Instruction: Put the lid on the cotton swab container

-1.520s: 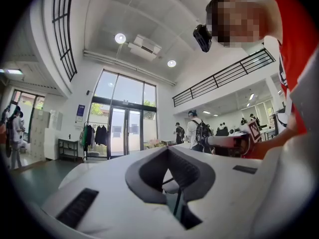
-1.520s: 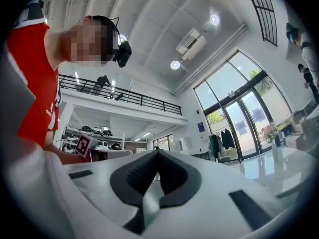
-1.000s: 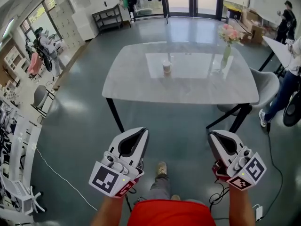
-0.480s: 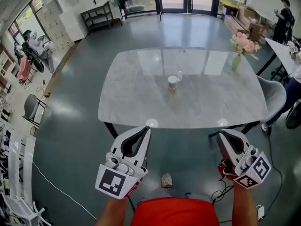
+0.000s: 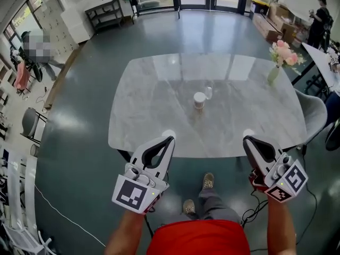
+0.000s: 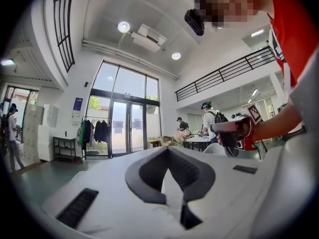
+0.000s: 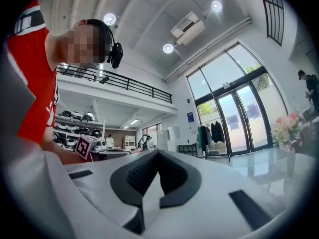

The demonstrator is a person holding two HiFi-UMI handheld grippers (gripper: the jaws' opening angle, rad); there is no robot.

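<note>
One pale marble table (image 5: 149,110) stands on the grey floor. On it are three things. One small round cotton swab container (image 5: 199,100) stands upright near the middle, its top white. One small clear piece (image 5: 209,92) sits just beside it on the far right; it is too small to tell whether it is the lid or whether the two touch. One vase of pink flowers (image 5: 275,72) stands at the far right corner, well apart from the container.

Two grippers are held out level on the near side of the table, side by side and well apart from each other. The left gripper (image 5: 169,141) has its tip at the table's near edge, and its jaws are pressed together with nothing between them, as the left gripper view (image 6: 167,149) shows. The right gripper (image 5: 246,140) is at the same edge further right, and its jaws are also together and empty (image 7: 158,153). Neither one is near the container.

Two shoes (image 5: 208,180) show on the floor below the near edge. One grey chair (image 5: 313,108) stands at the right side of the table. Two other people are in the room: one in dark clothes (image 5: 319,23) at the far right and one (image 5: 37,49) at the far left.
</note>
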